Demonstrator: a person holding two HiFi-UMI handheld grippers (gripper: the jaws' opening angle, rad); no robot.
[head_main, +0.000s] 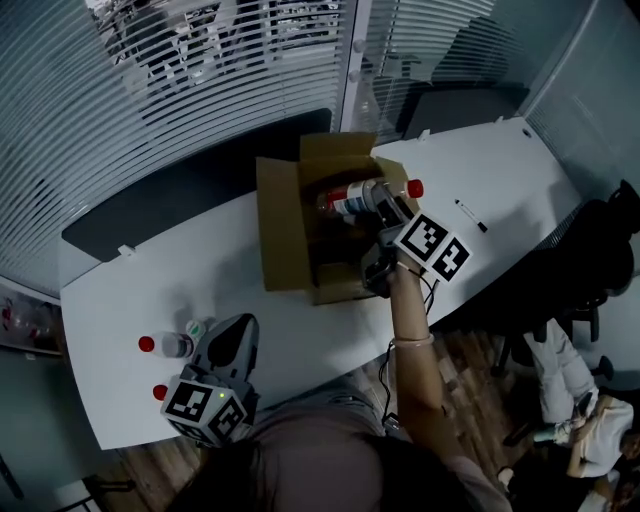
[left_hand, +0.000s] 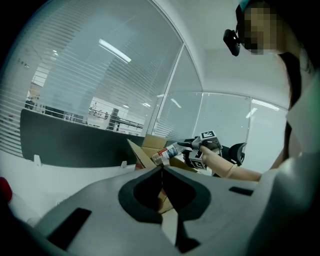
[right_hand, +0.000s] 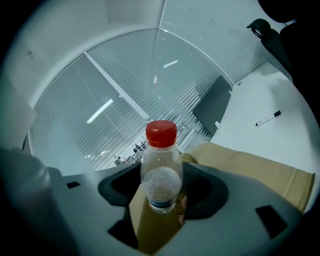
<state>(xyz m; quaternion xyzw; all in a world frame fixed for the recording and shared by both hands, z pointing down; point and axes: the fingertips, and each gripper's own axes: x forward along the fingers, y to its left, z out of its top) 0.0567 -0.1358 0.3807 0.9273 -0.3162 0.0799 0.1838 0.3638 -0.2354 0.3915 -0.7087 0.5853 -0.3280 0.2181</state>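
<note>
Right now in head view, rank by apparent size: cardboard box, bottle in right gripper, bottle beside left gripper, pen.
1. cardboard box
2. held bottle, in the right gripper
3. table bottle, beside the left gripper; held one is raised, nearer the camera, so unsure
4. pen

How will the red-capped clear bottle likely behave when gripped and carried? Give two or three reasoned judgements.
Probably light: the bottle looks clear through, with no liquid visible. Its thin plastic may dent where the right tool clamps its body. Being round and smooth, it could roll if laid on the table.
</note>
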